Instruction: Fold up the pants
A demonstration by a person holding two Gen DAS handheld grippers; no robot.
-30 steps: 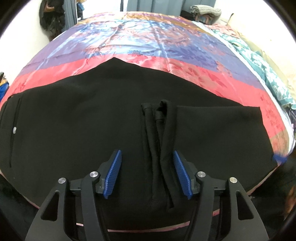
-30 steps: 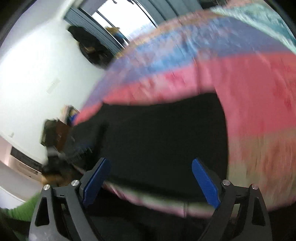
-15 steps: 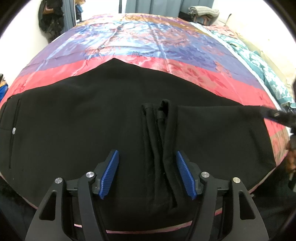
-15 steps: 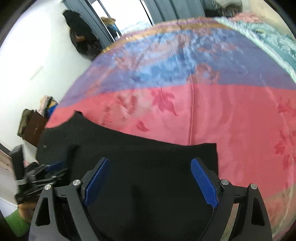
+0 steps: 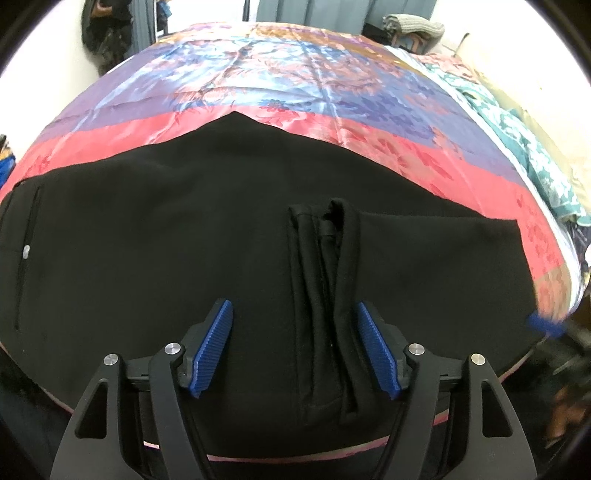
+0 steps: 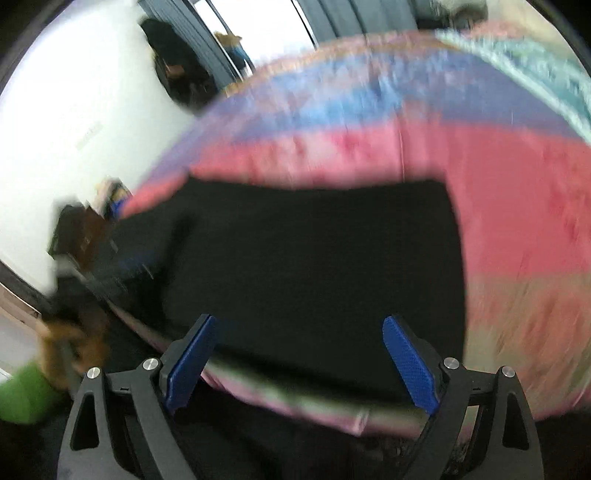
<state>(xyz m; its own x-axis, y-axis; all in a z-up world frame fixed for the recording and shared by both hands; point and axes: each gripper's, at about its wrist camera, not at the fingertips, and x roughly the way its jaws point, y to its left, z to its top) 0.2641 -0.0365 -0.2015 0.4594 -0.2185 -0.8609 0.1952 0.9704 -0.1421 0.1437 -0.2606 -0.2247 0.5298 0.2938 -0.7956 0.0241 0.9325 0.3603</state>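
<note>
Black pants (image 5: 147, 236) lie flat across the near part of a bed with a pink, purple and blue spread (image 5: 295, 81). A bunched fold of legs (image 5: 325, 280) runs towards me at centre right. My left gripper (image 5: 295, 350) is open and empty, low over the pants, with the fold just inside its right finger. My right gripper (image 6: 299, 362) is open and empty, back off the bed's near edge, facing the pants' end (image 6: 314, 251); that view is blurred. The right gripper's blue tip (image 5: 546, 323) shows at the left view's right edge.
A teal patterned blanket (image 5: 524, 136) lies along the bed's right side. A folded grey cloth (image 5: 410, 24) sits past the far end. Dark clothes (image 5: 107, 33) hang on the wall at far left. A brown cabinet (image 6: 77, 236) stands left of the bed.
My right gripper has pulled back and down from over the pants to off the bed's near edge, swinging fast. My left gripper has stayed nearly still over the fold.
</note>
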